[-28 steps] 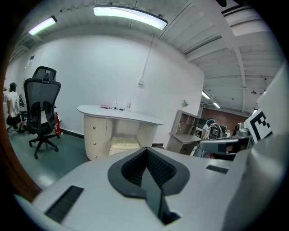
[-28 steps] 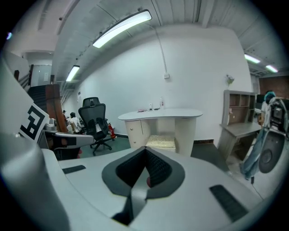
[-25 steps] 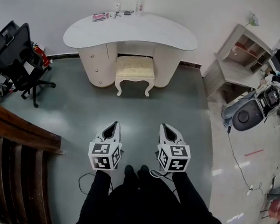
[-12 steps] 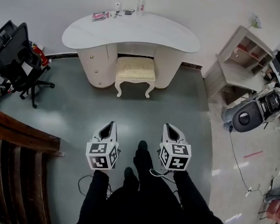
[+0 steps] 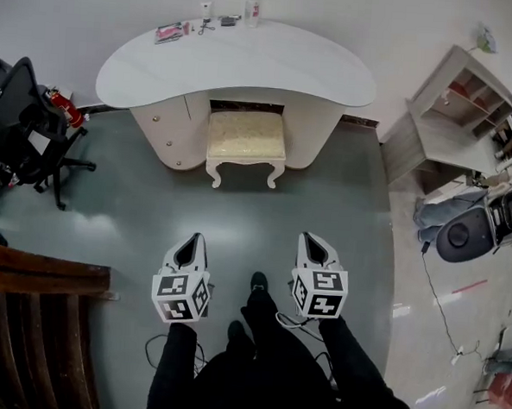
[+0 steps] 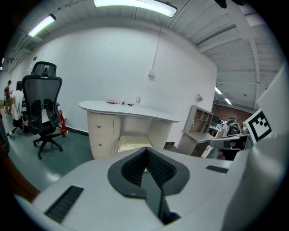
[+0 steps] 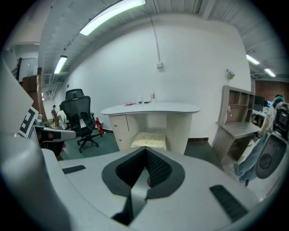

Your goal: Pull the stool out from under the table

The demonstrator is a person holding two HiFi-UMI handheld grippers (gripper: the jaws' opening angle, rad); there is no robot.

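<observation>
Spreading across most of the head view was the grey-green floor [image 5: 265, 200], bare between the person and the far wall. Against that wall stood the white kidney-shaped desk [image 5: 239, 64], with a drawer pedestal on its left and a plain pedestal on its right. A black office chair [image 5: 23, 120] stood off the desk's left end, and a pale open shelf unit [image 5: 456, 108] stood off its right end.

The stool [image 5: 245, 138], with a cream cushion and curved white legs, sat in the knee gap between the two pedestals. Its rear was tucked under the desktop and its front legs were on the floor just ahead of the desk's front edge.

Both tools hung over the floor near the person's feet, well apart from the stool and pointed toward it. The left tool [image 5: 193, 240] had its jaws pressed together with nothing between them. The right tool [image 5: 311, 242] was likewise closed and empty.

A red fire extinguisher [image 5: 65, 105] stood by the chair, and a small clear bottle [image 5: 251, 9] stood at the desk's back edge.
</observation>
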